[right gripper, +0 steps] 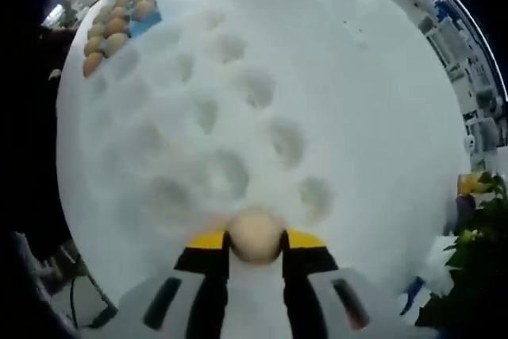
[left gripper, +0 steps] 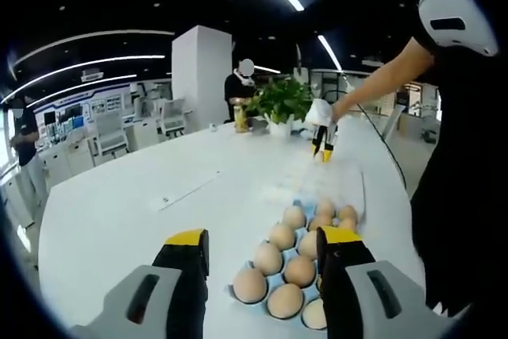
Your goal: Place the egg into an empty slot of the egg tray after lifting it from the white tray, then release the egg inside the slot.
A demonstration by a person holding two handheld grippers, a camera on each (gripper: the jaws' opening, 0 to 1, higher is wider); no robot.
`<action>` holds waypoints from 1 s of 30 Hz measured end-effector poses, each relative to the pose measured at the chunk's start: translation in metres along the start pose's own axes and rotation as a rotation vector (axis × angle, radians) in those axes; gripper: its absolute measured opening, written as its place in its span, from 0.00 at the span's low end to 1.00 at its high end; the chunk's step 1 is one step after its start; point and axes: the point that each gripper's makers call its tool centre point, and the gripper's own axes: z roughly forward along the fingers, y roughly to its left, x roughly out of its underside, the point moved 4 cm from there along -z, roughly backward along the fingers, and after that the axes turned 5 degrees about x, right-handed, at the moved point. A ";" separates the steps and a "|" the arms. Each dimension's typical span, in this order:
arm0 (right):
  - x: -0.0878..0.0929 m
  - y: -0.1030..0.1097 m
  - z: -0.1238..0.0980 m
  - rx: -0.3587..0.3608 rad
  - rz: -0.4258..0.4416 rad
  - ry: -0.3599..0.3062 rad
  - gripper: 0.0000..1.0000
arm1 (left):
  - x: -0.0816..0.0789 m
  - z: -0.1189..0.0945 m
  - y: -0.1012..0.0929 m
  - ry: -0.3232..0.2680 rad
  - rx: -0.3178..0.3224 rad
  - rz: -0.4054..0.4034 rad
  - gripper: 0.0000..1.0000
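Note:
In the right gripper view, my right gripper (right gripper: 255, 245) is shut on a pale beige egg (right gripper: 255, 229), held over the white tray (right gripper: 238, 109), whose empty dimples spread out below. The blue egg tray (right gripper: 148, 23) with several brown eggs lies far off at the upper left. In the left gripper view, my left gripper (left gripper: 263, 237) stands open with nothing between its yellow-tipped fingers, just short of the blue egg tray (left gripper: 298, 206), which holds several eggs (left gripper: 268, 258). Beyond it a gloved hand holds the right gripper (left gripper: 323, 151) above the white tray (left gripper: 317, 184).
The trays lie on a large white table (left gripper: 143, 204). A potted plant (left gripper: 279, 101) and a yellow jar (left gripper: 240, 117) stand at its far end, where a person (left gripper: 240, 89) stands. The person holding the grippers (left gripper: 464, 180) is at the right. Plant leaves (right gripper: 476, 275) show at the lower right.

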 end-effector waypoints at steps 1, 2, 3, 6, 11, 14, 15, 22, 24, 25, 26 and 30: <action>0.000 0.000 -0.003 0.011 -0.003 -0.006 0.25 | 0.001 0.001 -0.001 0.004 0.006 0.001 0.55; -0.001 0.000 -0.005 0.022 -0.008 -0.011 0.25 | 0.001 0.002 -0.002 0.007 0.008 0.002 0.55; -0.002 -0.001 -0.009 0.039 -0.032 -0.014 0.25 | 0.001 0.002 -0.002 0.006 0.010 0.003 0.55; -0.001 -0.007 -0.023 0.093 -0.127 0.014 0.25 | -0.001 0.003 -0.002 0.001 0.013 0.005 0.55; -0.004 -0.013 -0.037 0.119 -0.119 -0.011 0.25 | -0.004 0.002 -0.001 -0.004 0.014 0.011 0.55; -0.004 -0.011 -0.039 0.112 -0.126 -0.010 0.25 | -0.003 0.002 -0.002 0.002 0.015 0.014 0.55; -0.004 -0.011 -0.041 0.116 -0.150 0.002 0.25 | -0.003 0.002 -0.002 0.003 0.015 0.013 0.55; -0.008 -0.012 -0.046 0.118 -0.139 -0.014 0.25 | -0.006 0.003 -0.003 -0.002 0.016 0.020 0.55; -0.008 -0.011 -0.047 0.124 -0.149 -0.016 0.25 | -0.006 0.003 -0.003 -0.002 0.016 0.021 0.55; -0.009 -0.011 -0.048 0.120 -0.145 -0.015 0.25 | -0.006 0.003 -0.003 -0.002 0.017 0.022 0.55; -0.010 -0.010 -0.048 0.120 -0.143 -0.023 0.25 | -0.006 0.003 -0.003 -0.002 0.017 0.022 0.55; -0.016 -0.005 -0.050 0.112 -0.149 -0.036 0.25 | -0.005 0.003 -0.003 0.000 0.019 0.022 0.55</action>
